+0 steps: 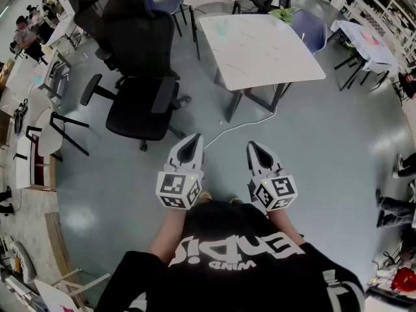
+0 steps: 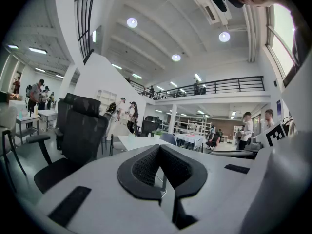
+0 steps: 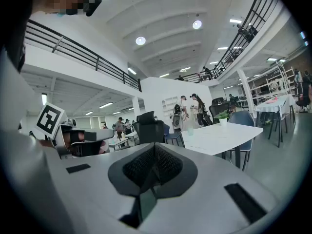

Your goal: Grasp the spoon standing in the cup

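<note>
A pale green cup (image 1: 222, 26) stands near the far left edge of the white table (image 1: 266, 54); it is too small to make out a spoon in it. In the right gripper view the cup (image 3: 190, 129) shows on the same table (image 3: 219, 136), well ahead. I hold both grippers close to my body over the floor, far short of the table. My left gripper (image 1: 194, 142) has its jaws together with nothing between them, as its own view (image 2: 160, 148) shows. My right gripper (image 1: 255, 149) is also shut and empty (image 3: 155, 146).
A black office chair (image 1: 140, 77) stands on the floor ahead to the left, and a white cable (image 1: 240, 123) runs from under the table. A potted plant (image 1: 284, 13) sits at the table's far edge beside a blue chair (image 1: 311, 30). More tables and people stand around.
</note>
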